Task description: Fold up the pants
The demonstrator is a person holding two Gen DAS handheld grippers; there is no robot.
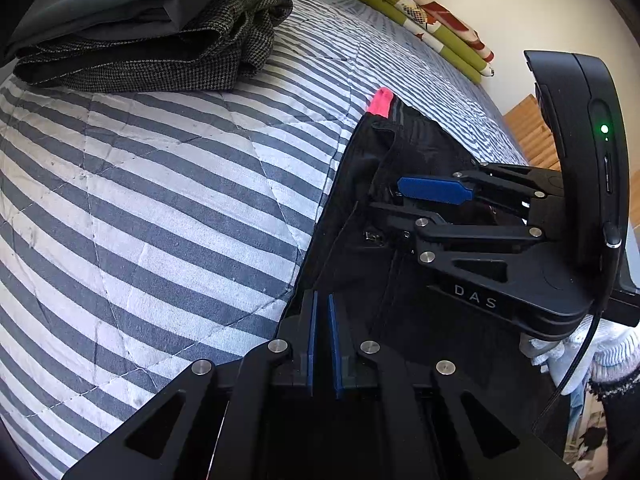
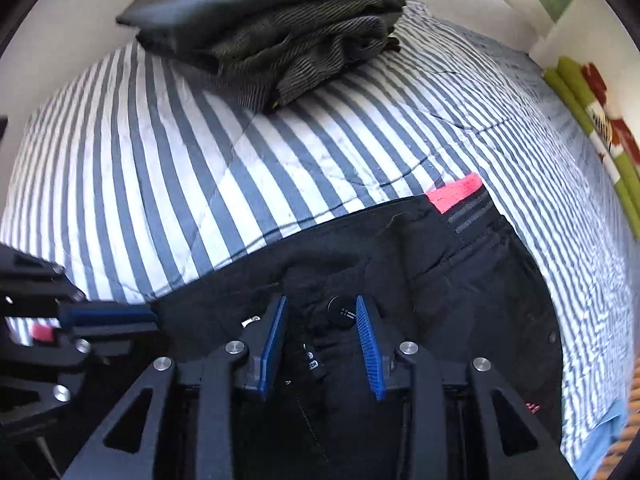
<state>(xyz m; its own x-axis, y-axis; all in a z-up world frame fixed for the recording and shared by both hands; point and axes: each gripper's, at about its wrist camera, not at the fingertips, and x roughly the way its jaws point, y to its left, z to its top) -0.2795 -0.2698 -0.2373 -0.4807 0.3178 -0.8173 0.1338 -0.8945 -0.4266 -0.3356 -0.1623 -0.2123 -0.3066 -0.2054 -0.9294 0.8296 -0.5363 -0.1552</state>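
Black pants bunched at lower right on the striped bed, waistband up, no clean fold visible yet. Left gripper fingers pressed together, apparently pinching the pants' edge. Right gripper fingers spread over the button, gripping nothing. Folded clothes pile at top.

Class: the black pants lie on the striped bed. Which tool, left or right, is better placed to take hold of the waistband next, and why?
Right, probably. The right tool stands open over the black pants, straddling the waist button. The left tool is nearly shut at the pants' edge.
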